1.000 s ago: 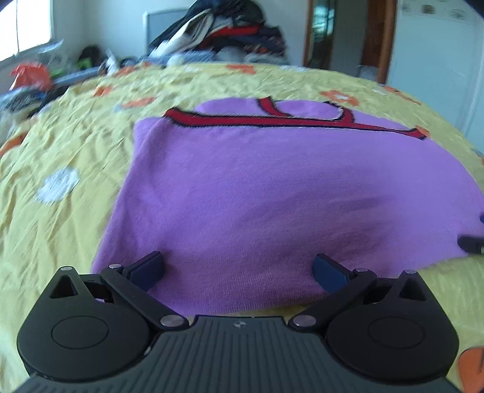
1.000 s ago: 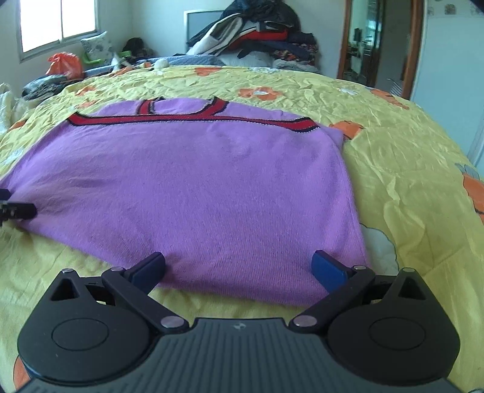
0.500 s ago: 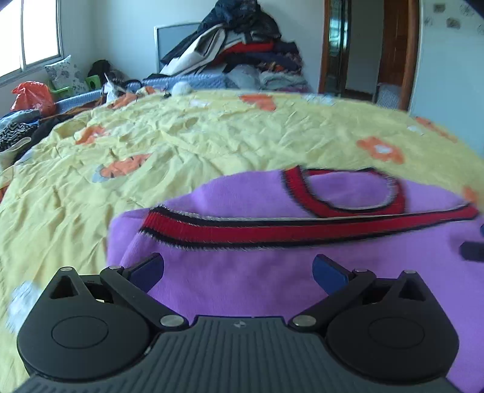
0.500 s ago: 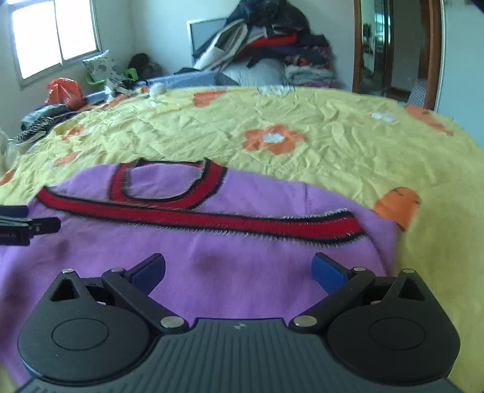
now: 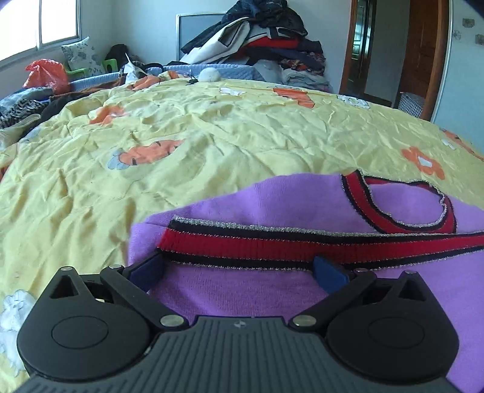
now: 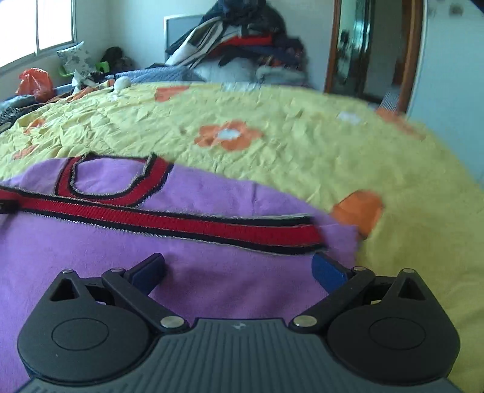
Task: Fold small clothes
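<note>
A purple sweater (image 5: 272, 290) lies on a bed covered by a yellow bedspread (image 5: 211, 136) printed with orange and white flowers. The garment is doubled over: its red hem band (image 5: 302, 245), edged in black with a silvery fringe, runs across the upper layer, and the red-trimmed neckline (image 5: 402, 205) shows just beyond it.

Left gripper (image 5: 239, 269): the fingers stand spread wide, released, with nothing between them. The left blue fingertip (image 5: 148, 267) sits at the end of the hem band near the sweater's left edge; the other fingertip is just below the band. Whether the tips touch the fabric cannot be told.

Right gripper (image 6: 239, 267): the fingers are likewise released and spread, holding nothing. They are over the purple fabric just short of the hem band (image 6: 181, 223), with the right fingertip (image 6: 328, 270) near the garment's right corner. This view is partly blurred. A dark object at its far left edge, level with the band, cannot be identified.

The sweater (image 6: 90, 257) occupies the near part of the bed; the neckline (image 6: 112, 178) lies toward the left in the right wrist view.

Surroundings: a pile of clothes (image 5: 266, 39) at the far end of the bed, an orange bag (image 5: 45, 74) and a window (image 5: 57, 21) to the left, and a wooden doorway (image 5: 423, 48) to the right.
</note>
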A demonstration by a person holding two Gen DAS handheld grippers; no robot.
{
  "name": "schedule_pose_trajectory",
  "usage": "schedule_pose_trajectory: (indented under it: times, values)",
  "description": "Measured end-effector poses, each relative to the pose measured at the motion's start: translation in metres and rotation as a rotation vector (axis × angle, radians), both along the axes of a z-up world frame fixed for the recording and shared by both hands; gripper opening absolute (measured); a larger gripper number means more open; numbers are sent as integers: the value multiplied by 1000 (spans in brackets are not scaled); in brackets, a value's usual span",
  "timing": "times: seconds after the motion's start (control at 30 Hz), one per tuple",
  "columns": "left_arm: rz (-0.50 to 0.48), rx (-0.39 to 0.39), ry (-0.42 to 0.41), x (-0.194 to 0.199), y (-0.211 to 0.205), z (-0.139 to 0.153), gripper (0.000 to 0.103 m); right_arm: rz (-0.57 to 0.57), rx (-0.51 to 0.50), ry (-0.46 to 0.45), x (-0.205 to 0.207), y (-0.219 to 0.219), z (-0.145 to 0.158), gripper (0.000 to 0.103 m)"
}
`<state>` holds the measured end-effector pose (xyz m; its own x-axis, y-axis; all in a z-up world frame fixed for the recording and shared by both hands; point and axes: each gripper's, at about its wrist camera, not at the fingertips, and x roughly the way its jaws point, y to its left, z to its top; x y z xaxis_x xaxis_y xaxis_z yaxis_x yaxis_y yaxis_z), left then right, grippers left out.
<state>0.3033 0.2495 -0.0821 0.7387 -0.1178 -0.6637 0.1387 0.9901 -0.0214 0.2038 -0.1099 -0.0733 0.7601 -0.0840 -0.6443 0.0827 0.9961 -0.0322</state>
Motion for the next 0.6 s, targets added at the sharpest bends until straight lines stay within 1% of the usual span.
schedule_pose_trajectory:
  times: [0.03, 0.07, 0.1, 0.13, 0.17, 0.2, 0.23, 0.27, 0.3, 0.33, 0.37, 0.4, 0.43, 0.47, 0.5, 0.53, 0.6]
  values:
    - [-4, 6, -4, -6, -3, 4, 103, 32, 5, -16, -9, 5, 3, 103]
    - [-16, -10, -10, -16, -5, 8, 103, 53, 14, -4, -16, 10, 2, 103]
    - [-28, -37, -3, -27, -7, 9, 103, 42, 28, 19, -20, 13, 0, 103]
    - [-33, -57, 22, -37, -9, 9, 103, 23, 37, 41, -24, 15, -3, 103]
    - [-34, -66, 39, -49, -12, 7, 103, 24, 27, 44, -30, 17, -6, 103]
    - [-48, -61, 34, -62, -15, 5, 103, 26, -7, 39, -34, 18, -9, 103]
    - [-64, -37, 21, -73, -18, 2, 103, 7, 7, 29, -37, 12, -12, 103]
    - [-74, -3, 9, -82, -20, -3, 103, -22, 60, 30, -37, 2, -13, 103]
    - [-88, 12, -24, -88, -19, -7, 103, -38, 60, 38, -36, -1, -11, 103]
    - [-81, -3, -23, -89, -14, -7, 103, -47, 57, 60, -35, -1, -7, 103]
    - [-59, -17, -2, -88, -9, -4, 103, -72, 57, 72, -38, 2, 1, 103]
    - [-36, -14, 13, -89, -5, 3, 103, -78, 61, 54, -49, 7, 10, 103]
    - [-29, -26, 4, -95, -1, 12, 103, -48, 73, 25, -63, 14, 16, 103]
    - [-41, -55, -12, -105, 4, 20, 103, -20, 74, 18, -77, 24, 20, 103]
    - [-65, -86, -18, -116, 6, 26, 103, -4, 64, 31, -88, 35, 20, 103]
    - [-79, -100, -18, -126, 7, 28, 103, 14, 50, 46, -98, 45, 17, 103]
    - [-85, -80, -4, -143, 4, 23, 103, 20, 14, 79, -112, 60, 5, 103]
